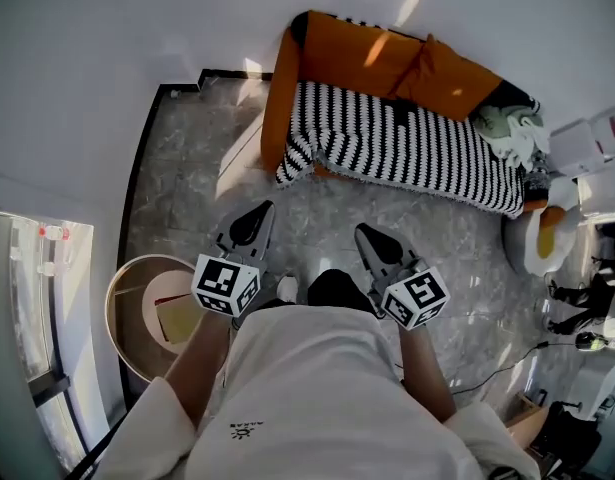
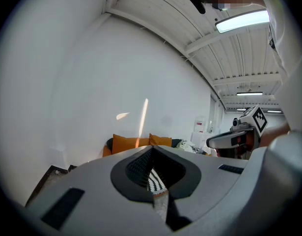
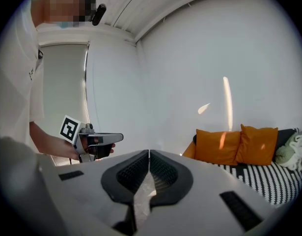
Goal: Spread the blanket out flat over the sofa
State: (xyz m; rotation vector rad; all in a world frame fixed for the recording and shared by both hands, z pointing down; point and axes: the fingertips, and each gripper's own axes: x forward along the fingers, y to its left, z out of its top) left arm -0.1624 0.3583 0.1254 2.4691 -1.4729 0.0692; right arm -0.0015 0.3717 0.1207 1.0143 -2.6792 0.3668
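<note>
Jaws of left gripper (image 1: 259,213) and right gripper (image 1: 364,232) pressed together, empty, well apart from striped blanket (image 1: 407,148) on sofa (image 1: 367,56)

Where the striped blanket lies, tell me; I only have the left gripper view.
Observer: The striped blanket lies spread along the seat of the orange sofa, with one corner hanging over the front by the armrest.
Operator: Report how the right gripper stands.
Observer: It is shut, with nothing between its jaws.
Operator: Say what stands to the left of the left gripper.
Observer: A round pale tub stands there, close beside the person's left arm.
</note>
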